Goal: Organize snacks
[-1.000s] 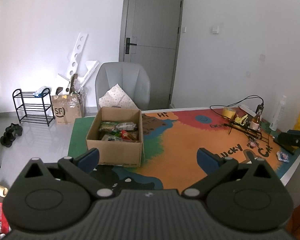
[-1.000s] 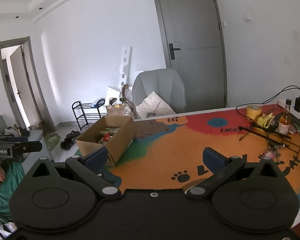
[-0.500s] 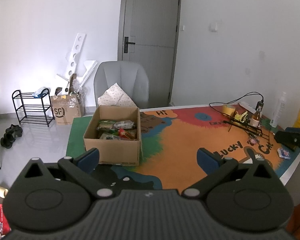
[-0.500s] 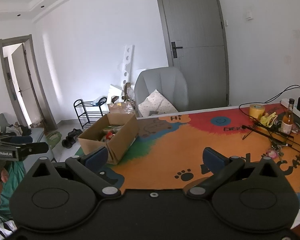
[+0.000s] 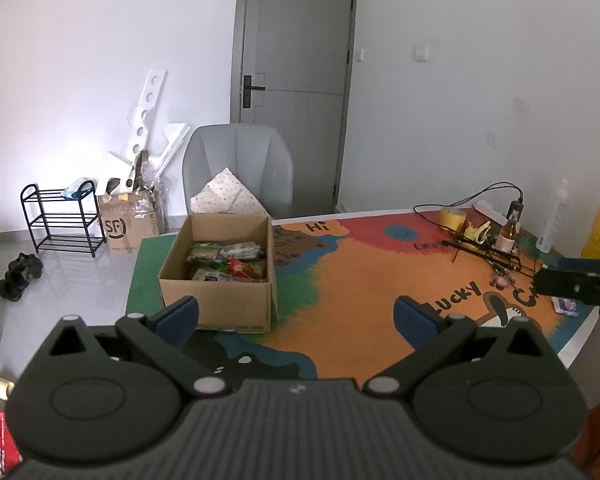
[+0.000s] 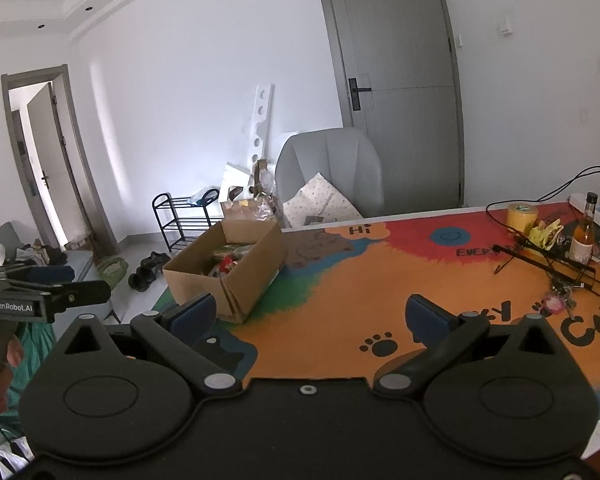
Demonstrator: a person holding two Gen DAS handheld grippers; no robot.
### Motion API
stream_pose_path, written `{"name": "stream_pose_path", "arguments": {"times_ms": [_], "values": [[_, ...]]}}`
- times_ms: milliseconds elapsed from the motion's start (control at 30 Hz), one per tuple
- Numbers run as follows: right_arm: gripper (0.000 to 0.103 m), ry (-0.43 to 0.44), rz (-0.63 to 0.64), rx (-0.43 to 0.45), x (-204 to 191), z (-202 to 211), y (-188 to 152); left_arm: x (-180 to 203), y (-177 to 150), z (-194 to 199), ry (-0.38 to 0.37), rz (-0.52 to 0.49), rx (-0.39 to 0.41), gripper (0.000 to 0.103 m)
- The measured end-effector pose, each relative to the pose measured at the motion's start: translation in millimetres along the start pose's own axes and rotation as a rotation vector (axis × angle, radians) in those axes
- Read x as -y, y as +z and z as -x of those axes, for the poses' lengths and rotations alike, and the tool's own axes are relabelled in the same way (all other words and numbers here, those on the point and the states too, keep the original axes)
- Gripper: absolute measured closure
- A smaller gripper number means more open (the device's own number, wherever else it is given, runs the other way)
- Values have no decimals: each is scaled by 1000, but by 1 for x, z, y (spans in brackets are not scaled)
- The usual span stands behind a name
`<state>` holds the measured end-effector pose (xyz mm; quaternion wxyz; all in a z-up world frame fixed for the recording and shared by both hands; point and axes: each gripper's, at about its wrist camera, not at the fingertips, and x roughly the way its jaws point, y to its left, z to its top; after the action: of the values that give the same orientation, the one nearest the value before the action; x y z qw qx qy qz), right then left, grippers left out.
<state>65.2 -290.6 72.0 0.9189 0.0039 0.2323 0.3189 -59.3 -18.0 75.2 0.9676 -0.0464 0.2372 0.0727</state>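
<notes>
An open cardboard box [image 5: 216, 304] stands on the left part of the colourful table mat [image 5: 360, 280], with several snack packets [image 5: 228, 260] inside. It also shows in the right wrist view [image 6: 236, 280]. My left gripper [image 5: 296, 314] is open and empty, held above the table's near edge, just in front of the box. My right gripper [image 6: 310, 316] is open and empty, over the near edge to the right of the box. A small blue-white packet [image 5: 566, 306] lies at the mat's right edge.
A black wire rack [image 6: 556, 268], a bottle [image 6: 582, 232], a yellow tape roll [image 6: 522, 218] and cables sit at the table's right. A grey chair [image 5: 238, 172] with a cushion stands behind the table. A shoe rack [image 5: 60, 220] and an SF box [image 5: 130, 224] are on the floor.
Both grippers have drawn back and risen slightly, so the box and table look a little lower and farther. Both stay open and empty.
</notes>
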Motion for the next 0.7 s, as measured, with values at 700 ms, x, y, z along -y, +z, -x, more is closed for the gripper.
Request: {"name": "stream_pose_path", "arguments": {"times_ms": [700], "values": [[0, -20, -7, -7, 0, -2, -1, 5, 3, 6, -2, 9, 21, 0]]}}
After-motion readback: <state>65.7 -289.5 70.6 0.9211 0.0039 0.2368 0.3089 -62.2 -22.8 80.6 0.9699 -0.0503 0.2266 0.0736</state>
